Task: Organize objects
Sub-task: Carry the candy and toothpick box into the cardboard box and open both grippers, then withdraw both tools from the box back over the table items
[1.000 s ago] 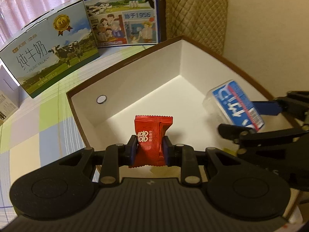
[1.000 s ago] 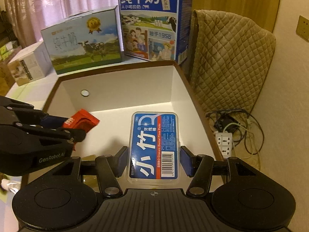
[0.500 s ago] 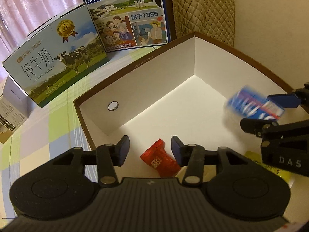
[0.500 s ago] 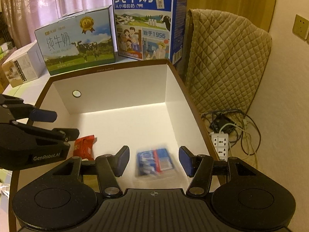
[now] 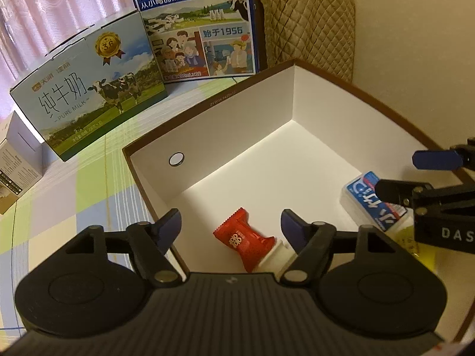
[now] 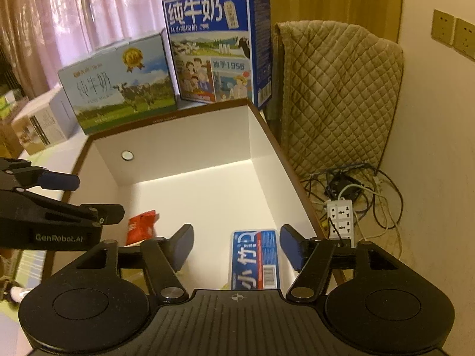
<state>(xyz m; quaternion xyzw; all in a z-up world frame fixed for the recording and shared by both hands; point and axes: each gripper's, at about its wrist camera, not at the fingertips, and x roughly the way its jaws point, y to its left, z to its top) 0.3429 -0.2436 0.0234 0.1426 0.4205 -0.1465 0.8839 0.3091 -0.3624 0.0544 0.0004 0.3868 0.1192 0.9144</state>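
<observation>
A red candy packet [image 5: 243,238] lies on the floor of the white box with a brown rim [image 5: 225,121], below my left gripper [image 5: 231,227], which is open and empty above the box's near edge. A blue-labelled dental floss box [image 6: 256,262] lies in the same white box [image 6: 190,145] near its right wall, below my right gripper [image 6: 236,246], which is open and empty. The floss box [image 5: 371,200] and the right gripper's fingers [image 5: 394,190] show at the right of the left wrist view. The candy [image 6: 141,227] and the left gripper's fingers [image 6: 109,212] show at the left of the right wrist view.
Two milk cartons [image 5: 89,98] [image 5: 199,23] stand behind the box on a checked tablecloth [image 5: 74,195]. A quilted chair back [image 6: 338,95] and a power strip with cables [image 6: 341,216] are to the right, by the wall. A yellow item [image 5: 415,246] lies under the right gripper.
Both grippers opened and lifted back. The candy packet and the floss box dropped out of them and now lie on the box floor.
</observation>
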